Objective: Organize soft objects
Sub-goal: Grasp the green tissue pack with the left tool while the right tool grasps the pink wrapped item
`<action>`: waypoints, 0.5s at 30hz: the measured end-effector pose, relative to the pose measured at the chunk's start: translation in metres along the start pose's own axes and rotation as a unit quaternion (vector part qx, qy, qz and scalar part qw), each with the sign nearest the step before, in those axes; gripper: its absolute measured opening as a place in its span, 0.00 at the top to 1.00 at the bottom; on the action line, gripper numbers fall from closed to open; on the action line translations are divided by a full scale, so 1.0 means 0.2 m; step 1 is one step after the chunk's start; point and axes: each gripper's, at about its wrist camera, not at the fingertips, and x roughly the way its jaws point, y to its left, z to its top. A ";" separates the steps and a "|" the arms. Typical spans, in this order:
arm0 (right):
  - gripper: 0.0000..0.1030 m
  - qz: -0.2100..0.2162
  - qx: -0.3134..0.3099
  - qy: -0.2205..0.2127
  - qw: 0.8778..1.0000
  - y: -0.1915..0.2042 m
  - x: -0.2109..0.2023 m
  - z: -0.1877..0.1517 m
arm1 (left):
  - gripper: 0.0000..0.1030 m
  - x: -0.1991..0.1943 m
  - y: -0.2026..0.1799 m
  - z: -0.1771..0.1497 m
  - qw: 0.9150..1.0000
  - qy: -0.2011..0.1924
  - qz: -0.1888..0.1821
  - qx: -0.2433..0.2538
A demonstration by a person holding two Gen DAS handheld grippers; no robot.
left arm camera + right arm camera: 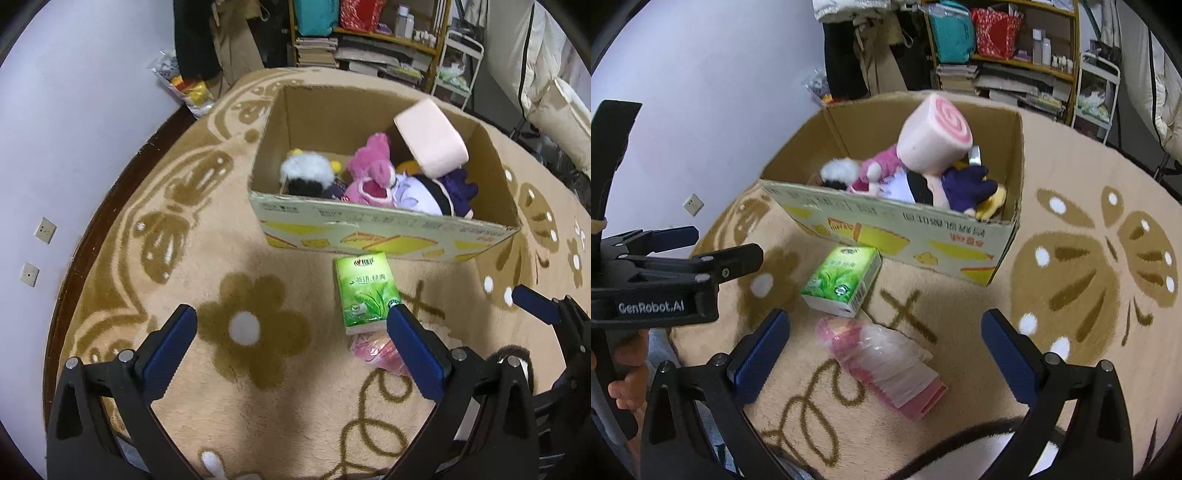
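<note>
An open cardboard box (388,232) (905,229) stands on the round rug. It holds a pink swirl roll cushion (432,136) (934,136), a pink plush (369,173), a black-and-white plush (306,173) and a purple plush (964,184). A green tissue pack (365,291) (842,280) lies in front of the box, with a pink plastic-wrapped tissue pack (886,365) (373,350) beside it. My left gripper (291,350) is open and empty above the rug. My right gripper (882,350) is open and empty over the pink pack.
The tan flower-patterned rug (221,258) covers the floor. A shelf of books and bags (369,37) and a white cart (458,66) stand behind the box. A plastic bag (188,85) lies by the wall. A bed is at the right.
</note>
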 end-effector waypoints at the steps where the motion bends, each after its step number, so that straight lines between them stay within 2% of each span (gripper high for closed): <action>1: 0.00 0.001 0.002 0.005 1.000 -0.01 0.01 0.00 | 0.01 0.02 -0.01 0.00 1.000 0.004 -0.001 0.003; 9: 0.00 -0.006 0.016 0.035 0.999 -0.04 0.11 -0.01 | 0.01 0.10 -0.04 0.02 1.000 0.022 -0.012 0.006; 15: 0.00 -0.007 0.025 0.048 0.998 -0.06 0.16 -0.01 | 0.01 0.16 -0.07 0.03 0.998 0.041 -0.036 0.009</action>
